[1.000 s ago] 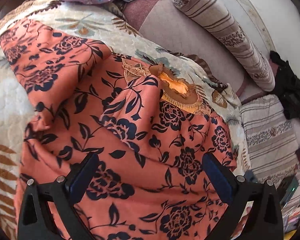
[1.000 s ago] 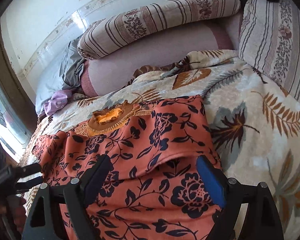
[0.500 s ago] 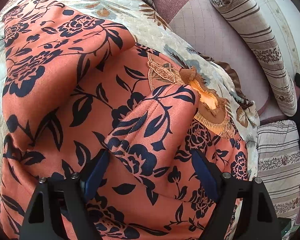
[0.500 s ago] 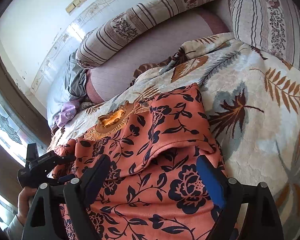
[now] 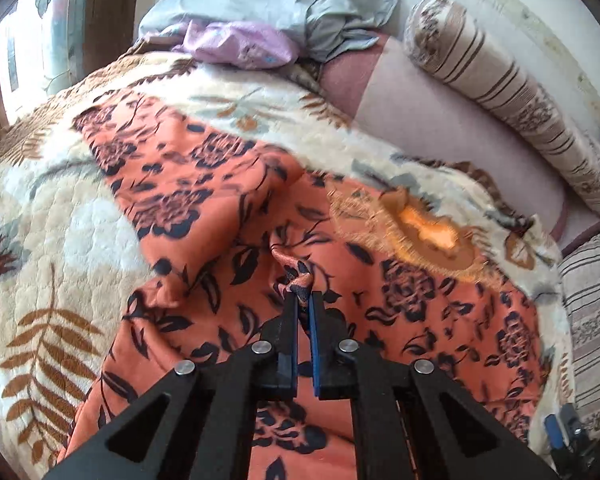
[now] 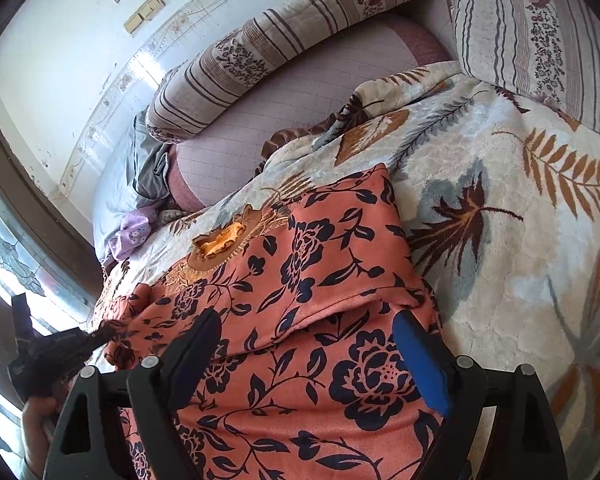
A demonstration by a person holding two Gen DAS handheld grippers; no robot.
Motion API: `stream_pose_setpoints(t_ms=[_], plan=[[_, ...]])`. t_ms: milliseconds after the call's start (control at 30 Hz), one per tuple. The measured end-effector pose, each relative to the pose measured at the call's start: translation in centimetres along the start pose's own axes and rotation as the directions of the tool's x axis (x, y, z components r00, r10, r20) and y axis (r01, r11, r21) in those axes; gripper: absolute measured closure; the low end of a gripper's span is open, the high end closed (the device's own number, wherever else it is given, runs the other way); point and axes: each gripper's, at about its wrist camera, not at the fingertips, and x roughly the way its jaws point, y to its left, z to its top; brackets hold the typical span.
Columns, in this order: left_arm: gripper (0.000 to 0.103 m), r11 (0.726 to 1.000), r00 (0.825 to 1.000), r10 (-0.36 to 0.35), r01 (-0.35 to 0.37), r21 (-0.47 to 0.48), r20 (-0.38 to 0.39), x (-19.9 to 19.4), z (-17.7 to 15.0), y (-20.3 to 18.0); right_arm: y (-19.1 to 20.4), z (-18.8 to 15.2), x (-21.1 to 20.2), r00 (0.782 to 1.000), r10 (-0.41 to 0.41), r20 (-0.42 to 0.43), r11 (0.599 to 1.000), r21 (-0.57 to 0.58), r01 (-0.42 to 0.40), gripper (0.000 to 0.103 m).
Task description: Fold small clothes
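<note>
Left tool pinching a small bunched tuck of the orange floral garment mid-body; risk: so thin a bite may slip on lifting, or drag the layer beneath. Right tool spread wide, nothing gripped, over the garment's near side. Garment lies spread on the quilted blanket on the bed.

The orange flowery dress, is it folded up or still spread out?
Mostly spread across the blanket. The orange dress has one sleeve flap folded over; the left gripper pinches a bunch.

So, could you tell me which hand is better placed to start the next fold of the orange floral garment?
Left, probably: the left gripper is shut on a pinch of the garment, while the right gripper hangs open over it.
</note>
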Motion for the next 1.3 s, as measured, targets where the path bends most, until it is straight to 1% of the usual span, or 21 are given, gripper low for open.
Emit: stream_pose_setpoints(t_ms=[67,100,167,233,333,433,467,500,533,567,700,767,900,1000,1033,1067,1100,1133,1200,1233,1300], plan=[[0.097,0.997,0.994,0.025,-0.033,-0.067,-0.111,2.5,-0.9,1.9,-0.1,-0.1,0.3,1.000,-0.004,-0.019,1.000,0.002,0.004,0.013],[0.097,0.996,0.993,0.010,-0.020,-0.087,-0.114,2.9,-1.3,2.6,-0.3,-0.1,0.4,1.000,-0.003,-0.030,1.000,0.015,0.004,0.013],[0.096,0.999,0.996,0.011,-0.014,-0.033,-0.085,2.6,-1.5,2.3,-0.8,0.4,0.2,0.999,0.012,-0.040,0.997,0.072,-0.009,0.013],[0.094,1.000,0.997,0.012,-0.012,-0.002,-0.081,2.7,-1.6,2.2,-1.2,1.3,0.3,0.996,0.078,-0.051,0.988,0.139,-0.070,0.013],[0.094,1.000,0.997,-0.012,0.012,-0.003,-0.078,2.5,-2.0,2.5,-1.0,3.2,1.8,0.973,0.209,-0.095,0.958,0.222,-0.184,0.013],[0.094,0.999,0.996,-0.030,0.028,-0.022,-0.081,2.3,-2.0,2.9,-1.6,5.0,5.7,0.935,0.313,-0.166,0.921,0.295,-0.256,0.011],[0.094,0.999,0.996,-0.034,0.032,-0.023,-0.083,2.3,-2.0,3.0,-2.6,5.2,7.2,0.943,0.276,-0.188,0.925,0.318,-0.207,0.011],[0.094,0.999,0.996,-0.037,0.035,-0.025,-0.085,2.3,-1.9,3.0,-4.0,4.9,9.0,0.947,0.209,-0.244,0.930,0.350,-0.115,0.011],[0.094,0.999,0.995,-0.042,0.039,-0.028,-0.090,2.1,-1.9,3.2,-5.5,4.4,10.2,0.939,0.177,-0.295,0.913,0.405,-0.045,0.012],[0.094,0.999,0.994,-0.042,0.039,-0.026,-0.097,2.0,-1.8,3.2,-5.9,4.5,9.9,0.944,0.195,-0.267,0.895,0.441,-0.060,0.016],[0.093,0.998,0.997,-0.054,0.055,0.018,-0.055,0.0,-1.4,2.7,-3.0,6.7,6.5,0.963,0.161,-0.216,0.948,0.306,-0.090,0.015],[0.092,0.997,0.998,-0.055,0.056,0.055,-0.022,-1.3,-1.2,1.8,-2.7,7.5,6.8,0.949,0.214,-0.230,0.942,0.304,-0.139,0.014],[0.089,0.993,0.997,-0.040,0.033,0.110,0.064,-3.7,-0.7,0.2,-4.1,9.6,9.0,0.946,0.212,-0.247,0.942,0.310,-0.130,0.014],[0.062,0.990,0.993,-0.025,0.009,0.140,0.111,-4.0,-0.3,-0.6,-5.9,11.0,11.8,0.925,0.287,-0.251,0.906,0.385,-0.176,0.014],[0.056,0.989,0.994,-0.026,0.011,0.146,0.105,-3.5,-0.1,-0.9,-6.5,11.5,12.6,0.930,0.272,-0.247,0.907,0.390,-0.161,0.014],[0.056,0.988,0.996,-0.037,0.023,0.150,0.086,-2.6,-0.1,-1.1,-7.3,12.0,13.3,0.941,0.232,-0.247,0.913,0.388,-0.124,0.014],[0.056,0.987,0.997,-0.058,0.051,0.152,0.041,-1.4,0.0,-1.2,-8.2,12.3,13.7,0.953,0.176,-0.245,0.919,0.389,-0.070,0.014],[0.056,0.987,0.998,-0.067,0.068,0.148,-0.012,0.1,0.0,-1.3,-8.8,12.6,13.6,0.963,0.160,-0.218,0.912,0.406,-0.060,0.014],[0.056,0.990,0.994,0.009,0.006,0.140,-0.106,3.1,-0.4,-0.7,-7.8,13.3,12.6,0.975,0.094,-0.201,0.933,0.359,-0.016,0.014],[0.057,0.990,0.993,0.034,-0.018,0.141,-0.109,3.7,-0.5,-0.3,-6.8,13.5,11.9,0.980,0.076,-0.186,0.948,0.319,-0.013,0.013],[0.057,0.988,0.997,0.046,-0.035,0.151,-0.069,3.1,-0.5,-0.2,-5.0,13.6,11.2,0.970,0.166,-0.177,0.954,0.277,-0.113,0.013]])
